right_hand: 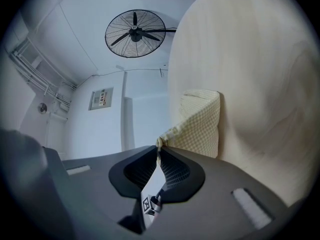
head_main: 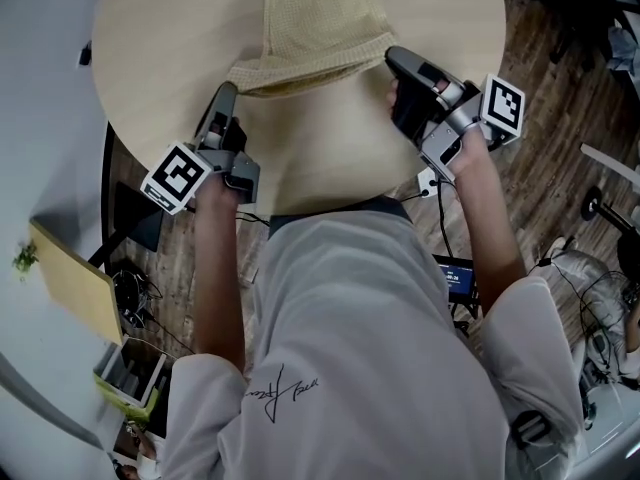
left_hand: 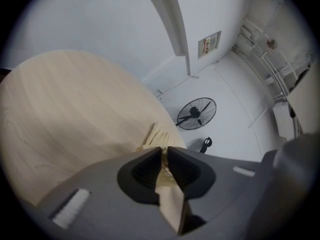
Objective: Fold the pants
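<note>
Pale yellow checked pants (head_main: pixel 315 23) lie on the round light-wood table (head_main: pixel 170 38), their near edge lifted off the top. My left gripper (head_main: pixel 228 90) is shut on the near left corner of the pants (left_hand: pixel 161 154), with cloth pinched between its jaws. At the near right corner my right gripper (head_main: pixel 390 58) is shut on the pants (right_hand: pixel 202 121), the fabric running from its jaw tips down to the table (right_hand: pixel 270 84). The far part of the pants runs out of the head view at the top.
The table's (left_hand: pixel 65 114) near edge sits just in front of the person's torso. A standing fan (left_hand: pixel 196 114) is on the white floor beyond the table. Cables and boxes (head_main: pixel 130 373) lie on the wooden floor at the left.
</note>
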### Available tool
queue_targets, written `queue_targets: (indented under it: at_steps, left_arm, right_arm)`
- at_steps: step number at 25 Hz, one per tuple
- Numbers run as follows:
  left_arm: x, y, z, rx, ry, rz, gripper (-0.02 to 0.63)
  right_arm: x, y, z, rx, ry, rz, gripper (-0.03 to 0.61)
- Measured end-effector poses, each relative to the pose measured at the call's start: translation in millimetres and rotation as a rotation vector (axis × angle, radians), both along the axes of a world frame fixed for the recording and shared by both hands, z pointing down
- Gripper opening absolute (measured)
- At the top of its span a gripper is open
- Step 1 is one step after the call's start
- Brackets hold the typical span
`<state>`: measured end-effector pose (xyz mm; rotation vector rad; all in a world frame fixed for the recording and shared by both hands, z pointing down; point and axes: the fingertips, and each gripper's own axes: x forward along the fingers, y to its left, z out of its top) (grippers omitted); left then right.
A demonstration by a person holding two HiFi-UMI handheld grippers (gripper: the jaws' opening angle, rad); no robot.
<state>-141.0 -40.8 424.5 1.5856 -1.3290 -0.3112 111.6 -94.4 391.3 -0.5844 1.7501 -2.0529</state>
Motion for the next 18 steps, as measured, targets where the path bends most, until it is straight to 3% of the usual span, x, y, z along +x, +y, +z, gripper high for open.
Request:
queue_targets:
  at_steps: [18]
  left_arm:
    - [-2,-103,14,-0.009,0.058,-0.028,0.087]
  right_arm:
    - [6,-93,19,-0.039,-0.015,0.04,0.026]
